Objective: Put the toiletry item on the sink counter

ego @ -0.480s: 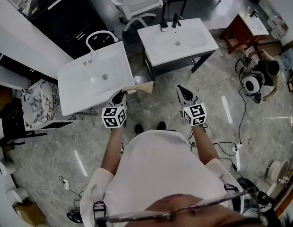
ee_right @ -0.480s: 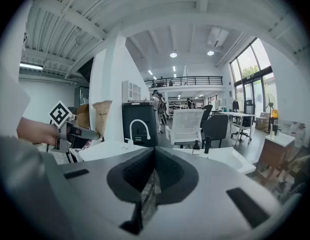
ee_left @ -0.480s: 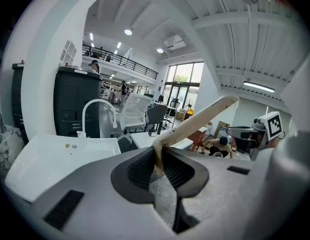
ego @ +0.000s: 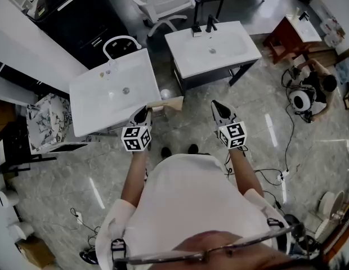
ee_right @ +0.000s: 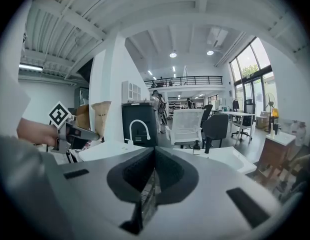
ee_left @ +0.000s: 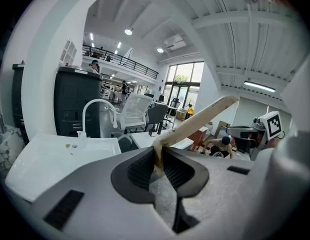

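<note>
The toiletry item [ego: 166, 104] is a flat beige pouch. My left gripper [ego: 142, 115] is shut on its lower end, and it sticks out to the right over the floor, just off the near right corner of the left sink counter [ego: 87, 112]. In the left gripper view the pouch [ee_left: 195, 124] slants up and right from the pads of the left gripper [ee_left: 159, 156], with the white counter [ee_left: 50, 156] and its curved white faucet [ee_left: 97, 106] to the left. My right gripper [ego: 218, 107] is shut with nothing in it, its jaws [ee_right: 154, 156] meeting at the tip.
A second white sink [ego: 211, 49] with black fittings stands behind, a white chair [ego: 166, 1] and a black cabinet [ego: 79, 21] beyond it. A person [ego: 315, 86] sits on the floor at the right among cables. A patterned bag [ego: 45, 122] lies to the left.
</note>
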`<state>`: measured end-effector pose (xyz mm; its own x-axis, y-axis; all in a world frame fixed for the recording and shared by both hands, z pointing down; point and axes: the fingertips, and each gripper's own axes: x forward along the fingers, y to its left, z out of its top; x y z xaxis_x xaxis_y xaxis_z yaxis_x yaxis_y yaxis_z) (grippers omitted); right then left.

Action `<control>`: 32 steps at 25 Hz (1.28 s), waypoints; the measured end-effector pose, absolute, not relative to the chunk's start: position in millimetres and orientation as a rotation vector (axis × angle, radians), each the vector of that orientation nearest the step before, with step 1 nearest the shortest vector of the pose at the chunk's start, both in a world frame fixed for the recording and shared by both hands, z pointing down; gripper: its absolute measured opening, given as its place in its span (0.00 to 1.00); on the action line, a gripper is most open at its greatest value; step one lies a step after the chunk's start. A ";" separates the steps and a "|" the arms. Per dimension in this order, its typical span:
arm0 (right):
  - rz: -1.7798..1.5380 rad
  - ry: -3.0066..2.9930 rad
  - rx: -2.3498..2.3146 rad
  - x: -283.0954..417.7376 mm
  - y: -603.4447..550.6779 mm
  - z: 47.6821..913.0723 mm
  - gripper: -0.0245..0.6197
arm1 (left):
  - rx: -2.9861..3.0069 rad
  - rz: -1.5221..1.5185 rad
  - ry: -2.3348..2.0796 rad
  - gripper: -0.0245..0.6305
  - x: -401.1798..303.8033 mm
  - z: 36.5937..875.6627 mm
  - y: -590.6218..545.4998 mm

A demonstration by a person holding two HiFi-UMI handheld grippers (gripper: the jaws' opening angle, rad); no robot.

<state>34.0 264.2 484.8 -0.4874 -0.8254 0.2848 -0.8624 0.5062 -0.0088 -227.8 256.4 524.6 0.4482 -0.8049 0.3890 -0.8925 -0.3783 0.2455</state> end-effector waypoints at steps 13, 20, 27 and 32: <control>0.259 -2.510 1.419 56.6 256.8 493.2 0.05 | 2.247 0.317 -1.458 0.11 -211.2 532.6 259.1; 0.262 -2.527 1.380 78.4 252.6 496.4 0.05 | 2.217 0.324 -1.492 0.11 -190.5 536.3 261.5; 0.272 -2.533 1.332 100.4 247.3 504.2 0.05 | 2.192 0.315 -1.528 0.11 -170.1 540.3 262.4; 0.260 -2.536 1.313 113.4 242.7 505.1 0.05 | 2.180 0.313 -1.534 0.11 -157.5 544.6 260.7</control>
